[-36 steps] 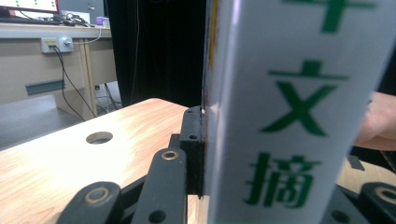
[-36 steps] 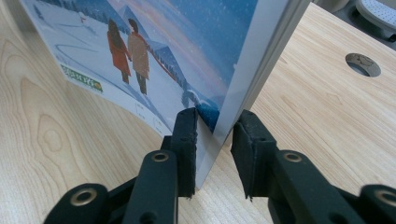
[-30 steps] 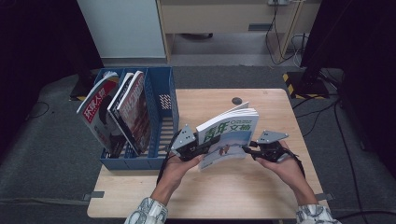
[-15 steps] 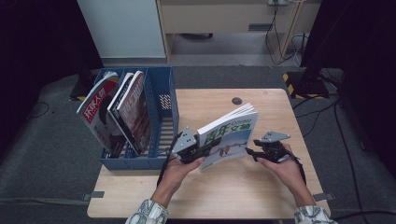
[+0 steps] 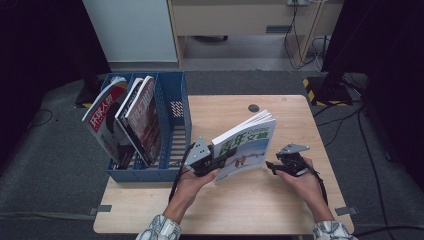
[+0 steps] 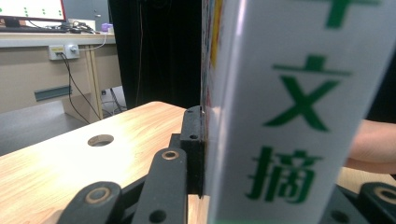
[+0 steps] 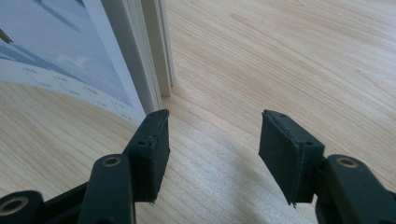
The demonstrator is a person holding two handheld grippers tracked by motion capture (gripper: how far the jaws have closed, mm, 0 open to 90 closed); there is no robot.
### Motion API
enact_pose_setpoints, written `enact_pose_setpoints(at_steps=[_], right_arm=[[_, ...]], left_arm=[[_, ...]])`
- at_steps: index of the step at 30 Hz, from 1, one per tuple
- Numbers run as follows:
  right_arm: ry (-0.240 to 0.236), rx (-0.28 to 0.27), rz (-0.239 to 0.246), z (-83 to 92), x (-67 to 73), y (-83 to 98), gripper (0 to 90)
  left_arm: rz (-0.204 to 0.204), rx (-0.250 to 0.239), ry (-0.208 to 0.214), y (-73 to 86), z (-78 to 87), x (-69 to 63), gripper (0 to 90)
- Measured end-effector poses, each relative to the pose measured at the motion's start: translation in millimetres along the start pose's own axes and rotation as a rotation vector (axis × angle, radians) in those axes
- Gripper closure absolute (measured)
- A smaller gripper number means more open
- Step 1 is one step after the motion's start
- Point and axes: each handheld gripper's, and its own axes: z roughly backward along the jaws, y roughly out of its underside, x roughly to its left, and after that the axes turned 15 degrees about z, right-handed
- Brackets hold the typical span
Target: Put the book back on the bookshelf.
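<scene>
Wooden table [image 5: 280,200], magazine [image 5: 245,146] in left gripper [image 5: 210,162]

Wooden table [image 5: 295,125] — blue file rack [image 5: 172,120] apparently overhanging its left edge.

White-and-blue magazine [image 5: 245,145] with green title, upright and tilted, above the table's middle

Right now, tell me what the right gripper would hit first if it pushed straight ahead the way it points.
Probably the magazine: the right gripper, jaws open with nothing between them, points at its page edge just beyond the left jaw. Between the jaws lies bare table, so depth is uncertain; it might graze past.
</scene>
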Motion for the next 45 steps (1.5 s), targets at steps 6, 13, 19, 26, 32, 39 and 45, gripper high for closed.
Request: enact_pose_setpoints(at_steps=[6,13,19,26,32,39,45], right_arm=[[0.005,-0.002,-0.017,-0.2,-1.4,2.1,43.3],[0.000,-0.010,-0.011,-1.3,0.6,1.1,44.0],[0.003,-0.018,-0.005,-0.3,1.3,0.0,44.7],[0.006,-0.021,-0.009,0.5,0.8,-0.1,45.1],[0.016,-0.027,-0.016,2.4,-0.4,0.1,45.3],[0.019,-0.027,-0.020,3.7,-1.2,0.8,45.3],[0.033,-0.013,-0.037,1.7,-2.0,4.2,44.9]], left_arm=[[-0.002,0.000,-0.008,0.1,0.3,-1.7,73.5],[0.011,0.008,-0.026,-1.8,1.4,-3.3,73.8],[0.017,0.013,-0.032,-8.3,5.0,-4.9,73.9],[0.014,0.017,-0.048,-12.5,8.2,-5.9,73.8],[0.025,-0.003,-0.053,-18.8,13.0,-6.1,73.8],[0.033,-0.028,-0.055,-30.2,21.6,-7.9,73.8],[0.043,-0.042,-0.066,-36.4,28.2,-6.6,73.8]])
